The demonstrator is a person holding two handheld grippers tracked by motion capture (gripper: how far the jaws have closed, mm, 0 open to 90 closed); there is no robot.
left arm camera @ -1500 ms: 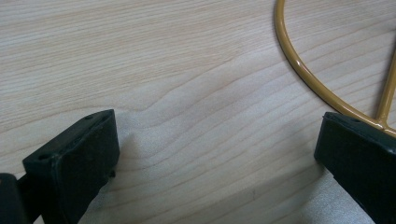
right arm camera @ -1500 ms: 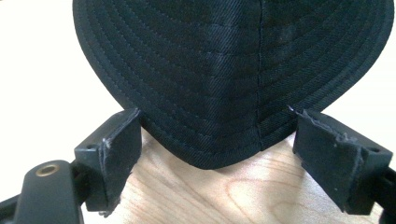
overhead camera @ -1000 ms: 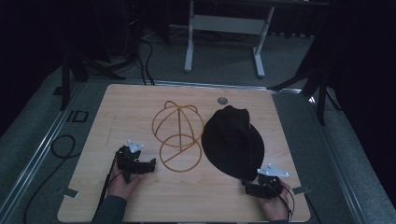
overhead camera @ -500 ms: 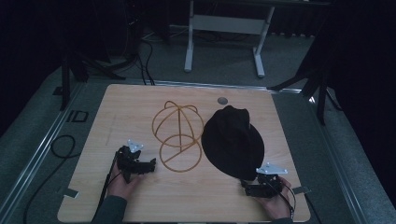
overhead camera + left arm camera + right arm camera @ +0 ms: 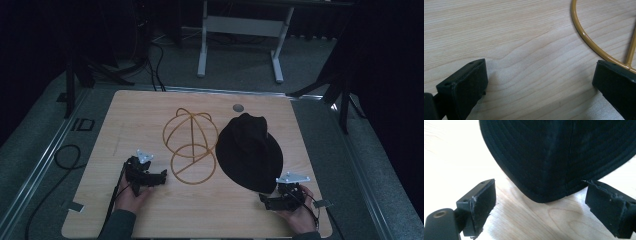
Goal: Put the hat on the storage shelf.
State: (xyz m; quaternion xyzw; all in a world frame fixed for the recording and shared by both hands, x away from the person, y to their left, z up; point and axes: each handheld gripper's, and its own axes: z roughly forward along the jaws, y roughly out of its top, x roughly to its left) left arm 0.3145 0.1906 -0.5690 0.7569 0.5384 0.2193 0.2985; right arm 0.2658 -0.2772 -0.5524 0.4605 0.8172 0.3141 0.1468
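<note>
A black hat [image 5: 249,152] lies flat on the right half of the wooden worktop [image 5: 145,112], just beside a yellow wire hat stand [image 5: 191,146]; the right claw [image 5: 268,201], jaws wide and just opened further, holds nothing, the brim edge near its tips; the left claw [image 5: 159,178] rests wide open and empty by the stand's base ring.

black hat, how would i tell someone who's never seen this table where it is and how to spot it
On the light wooden table, look right of centre. The black hat lies flat there, beside the gold wire stand. It is the table's one soft, solid dark shape; the stand is bare hoops.
</note>
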